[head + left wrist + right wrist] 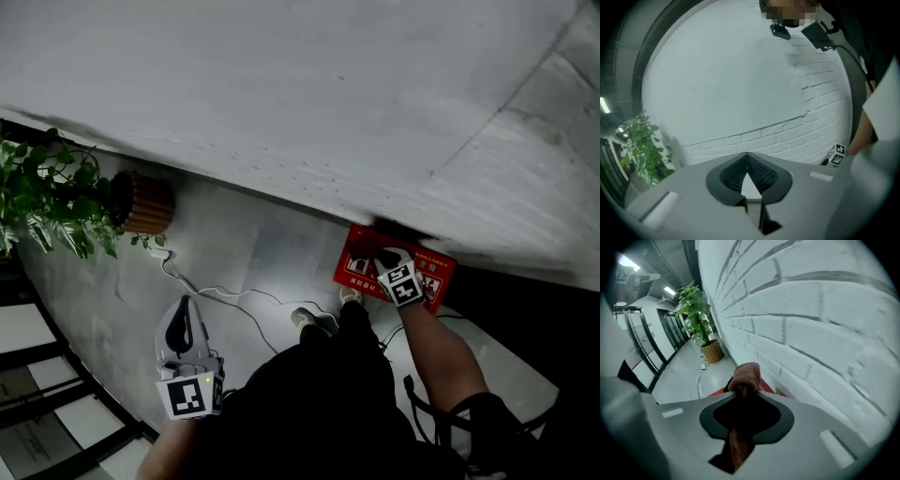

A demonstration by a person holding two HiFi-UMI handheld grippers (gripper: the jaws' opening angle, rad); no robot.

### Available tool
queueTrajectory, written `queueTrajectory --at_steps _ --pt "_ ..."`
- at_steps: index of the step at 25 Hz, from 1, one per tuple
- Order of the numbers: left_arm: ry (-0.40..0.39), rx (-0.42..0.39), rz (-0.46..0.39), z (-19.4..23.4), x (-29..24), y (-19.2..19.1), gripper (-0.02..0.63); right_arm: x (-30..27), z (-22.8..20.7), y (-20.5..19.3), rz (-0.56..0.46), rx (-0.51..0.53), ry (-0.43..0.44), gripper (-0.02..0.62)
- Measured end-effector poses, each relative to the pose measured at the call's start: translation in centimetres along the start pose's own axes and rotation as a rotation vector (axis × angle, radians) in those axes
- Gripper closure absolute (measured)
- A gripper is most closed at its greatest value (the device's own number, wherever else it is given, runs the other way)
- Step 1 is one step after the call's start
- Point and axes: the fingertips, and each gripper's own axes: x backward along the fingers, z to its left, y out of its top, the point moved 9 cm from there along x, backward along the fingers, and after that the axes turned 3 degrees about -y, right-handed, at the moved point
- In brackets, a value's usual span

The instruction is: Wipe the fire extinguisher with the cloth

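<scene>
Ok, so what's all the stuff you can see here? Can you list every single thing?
wall: one, white brick, across the top
floor: one, pale grey, below the wall
red box: one, red with white print, on the floor against the wall
plant: one, green, by the wall at the left
pot: one, tan and ribbed, holding the plant
cable: one, white, trailing over the floor from near the pot
cloth: one, reddish brown, pinched in the right gripper's jaws
shoes: two, pale, beside the red box
left gripper: one, grey, jaws together, nothing in them
right gripper: one, grey, above the red box, holding the cloth
</scene>
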Motion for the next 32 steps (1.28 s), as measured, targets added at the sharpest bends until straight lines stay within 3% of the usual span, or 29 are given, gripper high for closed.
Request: queueTrajectory --at_steps 6,10,14,18,22,32 --pt "0.159 0.034 0.079 2.3 4.1 -2.4 0.606 -7.2 1.9 4.9 0.173 0.217 0.117 0.531" --pt "0.24 0.055 0.112 3.7 6.3 -3.4 0.606 -9.6 2.3 3.6 0.273 0.25 0.152 0.529" --pt "0.266 0.064 0.126 3.8 7.1 -3.8 0.606 -9.3 2.0 2.5 0.243 0.187 0.149 0.531" --pt "0.232 0.052 0.086 3.9 6.2 -3.5 0.606 -7.2 0.2 1.7 0.223 0.114 0.09 0.531" --pt "0.183 0.041 0.065 3.6 4.3 -2.1 0.606 -3.7 -2.9 -1.7 0.206 0.032 0.014 0.532" --pt "-0.06 -0.025 -0.02 -0.1 -1.4 0.1 0.606 6.6 -8.7 -12.4 0.215 -0.254 -0.196 0.532"
